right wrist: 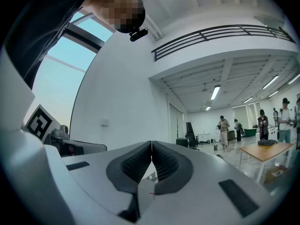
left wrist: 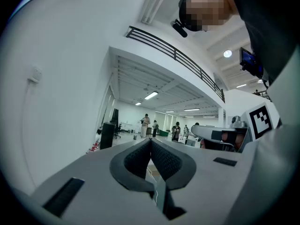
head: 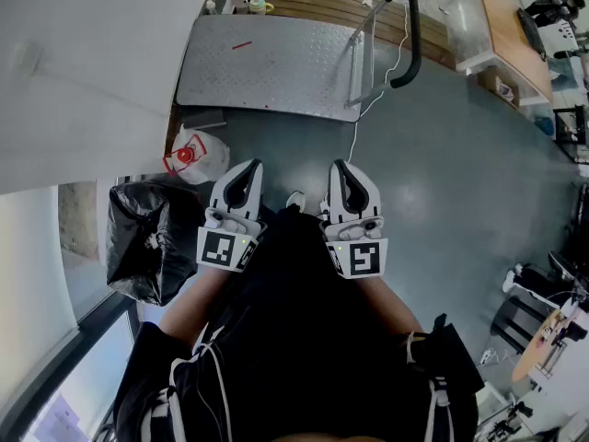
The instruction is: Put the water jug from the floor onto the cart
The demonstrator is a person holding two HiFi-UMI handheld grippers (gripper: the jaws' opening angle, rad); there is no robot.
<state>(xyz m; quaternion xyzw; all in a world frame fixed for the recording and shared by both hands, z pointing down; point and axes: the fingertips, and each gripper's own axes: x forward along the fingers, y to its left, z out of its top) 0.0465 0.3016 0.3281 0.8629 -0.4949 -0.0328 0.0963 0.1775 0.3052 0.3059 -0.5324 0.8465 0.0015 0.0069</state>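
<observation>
Standing with left gripper (head: 248,168) and right gripper (head: 341,168) both closed tight, empty. On floor off cart's (head: 276,63) near left corner, beside black bag (head: 147,238): water jug (head: 198,157). Likely heavy, stiff, slick-walled; best gripped at red top.

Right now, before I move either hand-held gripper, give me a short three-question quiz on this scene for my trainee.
1. True or false: the clear plastic water jug with the red cap already sits on the grey metal platform cart.
2. Multiple choice: which of these lies closest to the jug? A) the black plastic bag; B) a wooden table; C) an office chair.
3. Fill in: the left hand-held gripper and the right hand-held gripper both have their jaws ____ with nothing between them.

Key: 1 false, the jug is on the floor beside the cart. 2 A. 3 shut.
</observation>
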